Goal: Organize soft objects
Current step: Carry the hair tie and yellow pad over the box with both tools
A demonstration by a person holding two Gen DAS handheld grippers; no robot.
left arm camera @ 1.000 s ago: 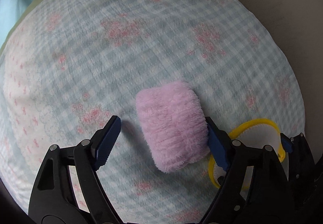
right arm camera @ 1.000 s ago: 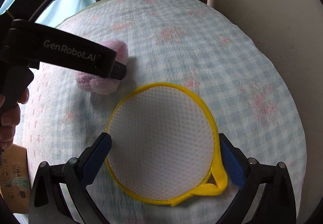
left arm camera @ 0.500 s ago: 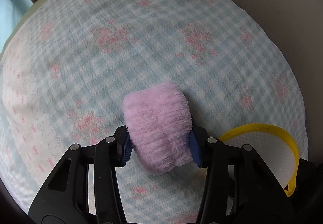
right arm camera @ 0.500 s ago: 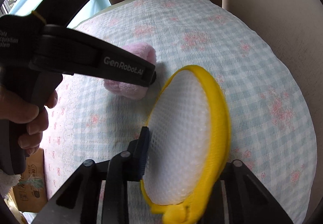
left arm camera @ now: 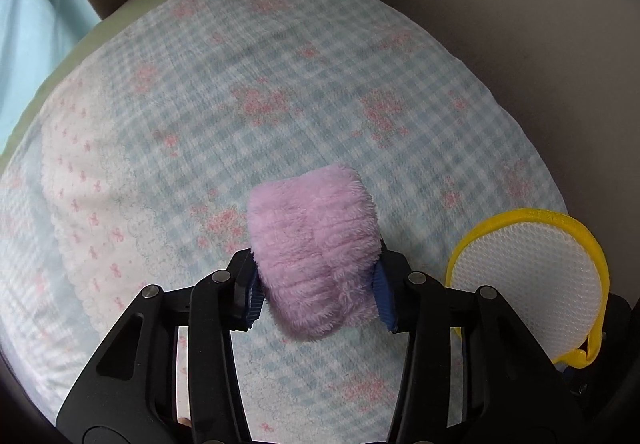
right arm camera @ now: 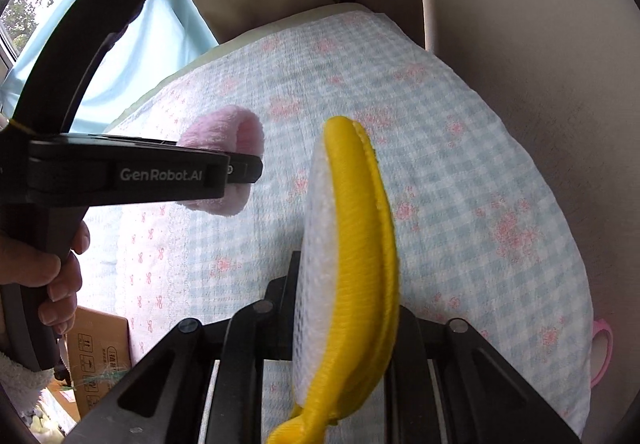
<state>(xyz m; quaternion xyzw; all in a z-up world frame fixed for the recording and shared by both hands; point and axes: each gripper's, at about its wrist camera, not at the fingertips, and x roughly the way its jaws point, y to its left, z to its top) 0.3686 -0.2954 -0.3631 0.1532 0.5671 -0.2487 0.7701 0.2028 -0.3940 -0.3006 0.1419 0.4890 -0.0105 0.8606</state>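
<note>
the left gripper (left arm camera: 316, 294) is clamped on a fluffy lilac fleece roll (left arm camera: 314, 252), its blue pads (left arm camera: 253, 296) pressing into both sides of the pile so the roll bulges above and below them. the roll hangs clear of the blue-and-white checked quilt (left arm camera: 280, 84) with pink flower prints that covers the surface beneath. seen from the right wrist, the same roll (right arm camera: 232, 136) pokes out past the tip of the left gripper (right arm camera: 244, 168), whose black body carries white lettering, and a person's hand (right arm camera: 56, 276) wraps the handle at the left edge.

the right gripper (right arm camera: 344, 328) is closed tight on a round white mesh scrubber with a yellow rim (right arm camera: 352, 264). its jaws have just been closing, and the disc between them is squashed edge-on so that it stands upright as a narrow folded shape, the yellow hanging loop drooping at the bottom. from the left wrist the scrubber (left arm camera: 528, 280) shows to the right of the fleece roll, apart from it, with its flat mesh face turned to the camera.

beige cushions (right arm camera: 540, 64) rise behind and to the right of the quilt. a light blue curtain (right arm camera: 132, 56) hangs at the upper left, a cardboard box (right arm camera: 100, 356) sits low on the left, and a small pink-rimmed object (right arm camera: 602, 352), too cut off to identify, lies at the quilt's right edge.
</note>
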